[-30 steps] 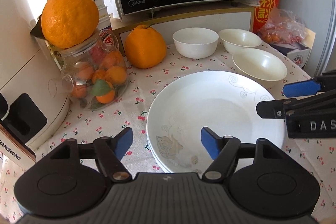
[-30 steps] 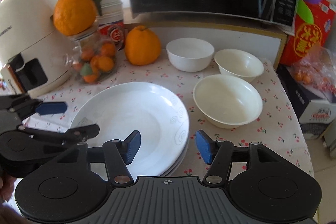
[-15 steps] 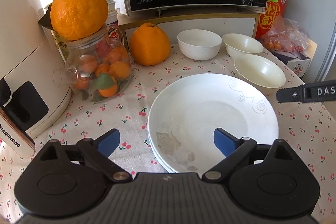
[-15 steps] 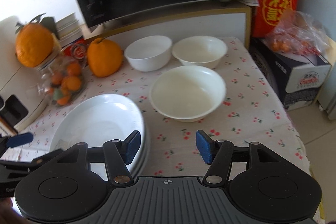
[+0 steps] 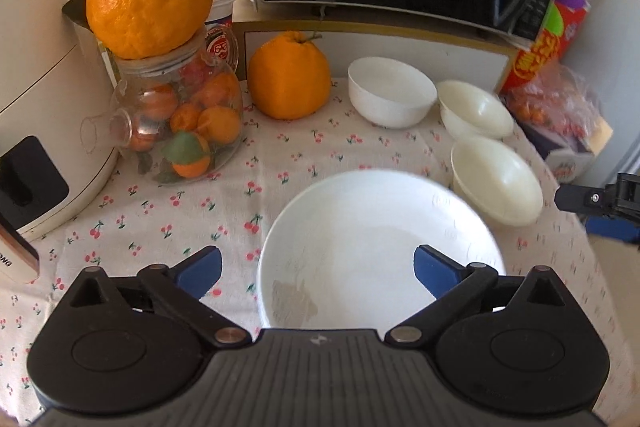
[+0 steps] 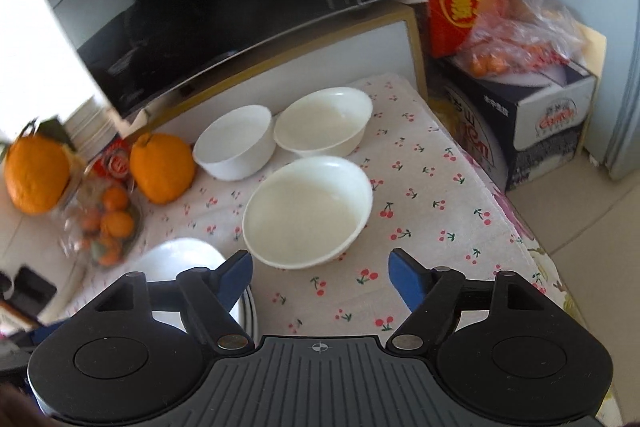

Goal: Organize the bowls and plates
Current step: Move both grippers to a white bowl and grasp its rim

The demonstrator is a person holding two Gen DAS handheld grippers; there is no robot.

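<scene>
Both grippers have been drawn back from the plate stack (image 5: 380,239), and the right gripper (image 6: 320,273) has been swung toward the bowls. Its fingers (image 6: 236,273) are opening with nothing between them, and the nearest cream bowl (image 6: 308,211) sits at twelve o'clock just beyond them. Nothing is gripped by the widening left gripper (image 5: 318,267) above the plates. Two more bowls (image 6: 324,125) stand apart at twelve o'clock on the counter (image 6: 432,211); nesting them is judged the next step.
</scene>
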